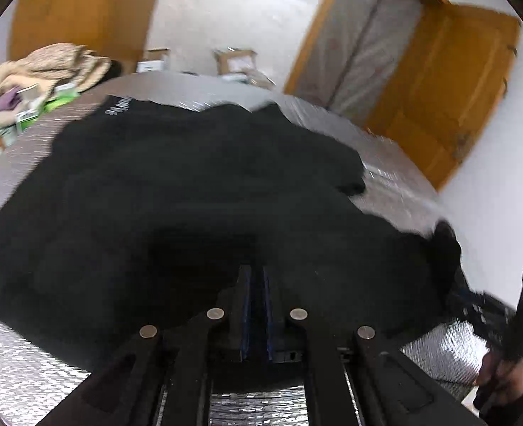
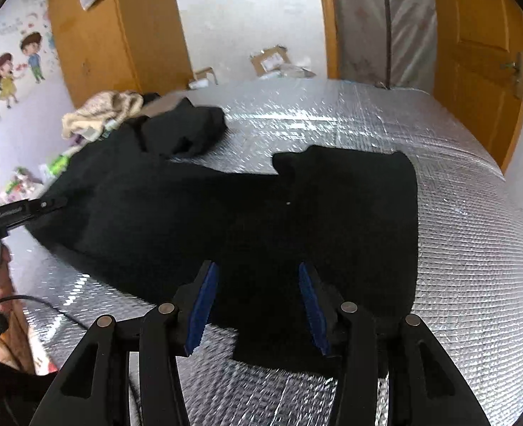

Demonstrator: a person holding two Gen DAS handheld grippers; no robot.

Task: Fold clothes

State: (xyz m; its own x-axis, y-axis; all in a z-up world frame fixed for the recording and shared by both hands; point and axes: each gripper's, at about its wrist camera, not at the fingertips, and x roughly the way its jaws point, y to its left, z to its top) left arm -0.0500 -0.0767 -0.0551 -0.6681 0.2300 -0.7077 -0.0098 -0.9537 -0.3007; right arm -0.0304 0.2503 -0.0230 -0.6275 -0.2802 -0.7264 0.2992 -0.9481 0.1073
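Observation:
A black garment [image 1: 190, 195] lies spread over the silver quilted surface [image 1: 30, 372], one sleeve bunched at its far side [image 2: 186, 131]. My left gripper [image 1: 256, 273] is shut, its blue pads pinching the garment's near edge. In the right wrist view that gripper [image 2: 60, 203] sits at the garment's left edge. My right gripper [image 2: 257, 284] hangs open just above the garment's [image 2: 225, 213] near edge, with cloth lying under the gap and the pads not pressing on it. The right gripper [image 1: 474, 305] also shows, blurred, at the far right of the left wrist view, with a hand [image 1: 492, 372] behind it.
A beige cloth pile [image 2: 101, 113] and green packets [image 1: 30, 113] lie at the surface's far left. Cardboard boxes [image 2: 272, 58] stand on the floor beyond. A wooden door [image 2: 481, 53] is at the right. Bare silver surface [image 2: 456, 213] lies right of the garment. A cable [image 2: 48, 305] trails at the near left.

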